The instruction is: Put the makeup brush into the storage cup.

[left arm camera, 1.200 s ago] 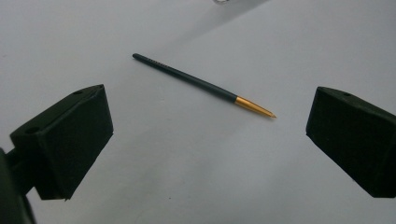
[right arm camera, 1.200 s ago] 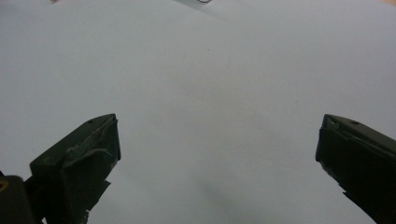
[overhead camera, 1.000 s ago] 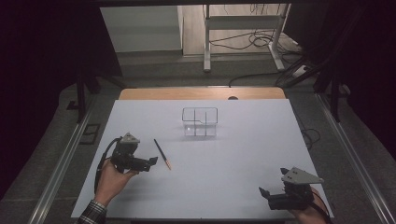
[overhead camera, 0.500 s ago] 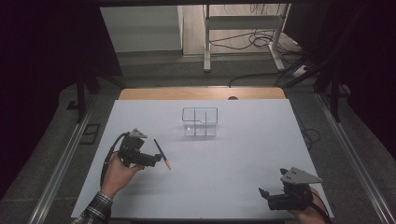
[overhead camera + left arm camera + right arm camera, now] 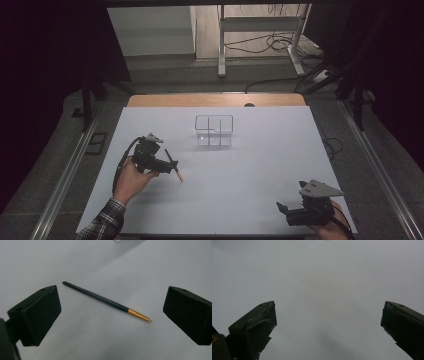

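The left tool (image 5: 110, 315) hovers with jaws spread wide over a dark pen (image 5: 100, 298) with a gold tip, which lies flat on the white worktop (image 5: 250, 170), untouched. The right tool (image 5: 287, 212), jaws also apart, rests near the worktop's near right corner, well apart from the clear divided box (image 5: 214, 131).

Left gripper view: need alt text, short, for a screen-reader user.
A thin dark pencil-like stick with a gold pointed tip lies flat on a white table, between the open black jaws of the left gripper, untouched by either. A bit of a clear container shows at the top edge.
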The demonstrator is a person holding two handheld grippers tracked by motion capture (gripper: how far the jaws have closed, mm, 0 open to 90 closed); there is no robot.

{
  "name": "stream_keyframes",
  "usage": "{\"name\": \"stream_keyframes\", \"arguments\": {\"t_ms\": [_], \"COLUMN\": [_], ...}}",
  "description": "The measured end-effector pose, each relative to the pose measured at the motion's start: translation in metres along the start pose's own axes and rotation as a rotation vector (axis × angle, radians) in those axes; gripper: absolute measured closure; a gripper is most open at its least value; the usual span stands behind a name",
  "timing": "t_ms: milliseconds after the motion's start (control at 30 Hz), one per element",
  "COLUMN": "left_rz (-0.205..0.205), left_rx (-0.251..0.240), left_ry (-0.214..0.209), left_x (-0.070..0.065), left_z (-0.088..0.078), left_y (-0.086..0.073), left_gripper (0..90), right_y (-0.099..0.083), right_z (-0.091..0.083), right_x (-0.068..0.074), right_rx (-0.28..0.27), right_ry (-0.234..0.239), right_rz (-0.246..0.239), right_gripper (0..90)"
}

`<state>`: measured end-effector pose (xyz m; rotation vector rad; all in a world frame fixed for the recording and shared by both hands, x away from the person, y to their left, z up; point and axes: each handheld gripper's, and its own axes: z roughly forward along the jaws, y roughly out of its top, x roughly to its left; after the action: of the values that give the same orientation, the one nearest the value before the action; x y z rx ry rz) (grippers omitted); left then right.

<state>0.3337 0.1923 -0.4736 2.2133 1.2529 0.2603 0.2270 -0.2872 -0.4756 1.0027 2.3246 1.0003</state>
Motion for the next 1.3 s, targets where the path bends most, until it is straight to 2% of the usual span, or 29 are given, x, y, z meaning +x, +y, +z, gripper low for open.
{"name": "stream_keyframes", "arguments": {"t_ms": [500, 733, 1033, 1233, 1300], "left_rz": [-0.003, -0.011, -0.002, 0.007, 0.006], "left_rx": [0.048, 0.069, 0.079, 0.085, 0.087], "left_ry": [0.028, 0.032, 0.03, 0.044, 0.044], "left_x": [-0.001, 0.001, 0.001, 0.0, 0.0], "left_z": [0.012, 0.016, 0.019, 0.022, 0.024], "left_y": [0.018, 0.026, 0.034, 0.036, 0.036], "left_gripper": [3.1, 5.1, 5.2, 7.8, 11.3], "right_y": [0.0, 0.0, 0.0, 0.0, 0.0], "right_z": [0.0, 0.0, 0.001, 0.001, 0.001], "right_x": [0.0, -0.001, -0.001, -0.001, -0.001], "right_rx": [0.008, 0.008, 0.018, 0.021, 0.022], "right_ry": [-0.008, -0.011, 0.001, 0.004, 0.006], "right_rz": [0.004, 0.005, 0.017, 0.02, 0.021], "right_gripper": [0.4, 0.3, 0.4, 0.4, 0.4]}}
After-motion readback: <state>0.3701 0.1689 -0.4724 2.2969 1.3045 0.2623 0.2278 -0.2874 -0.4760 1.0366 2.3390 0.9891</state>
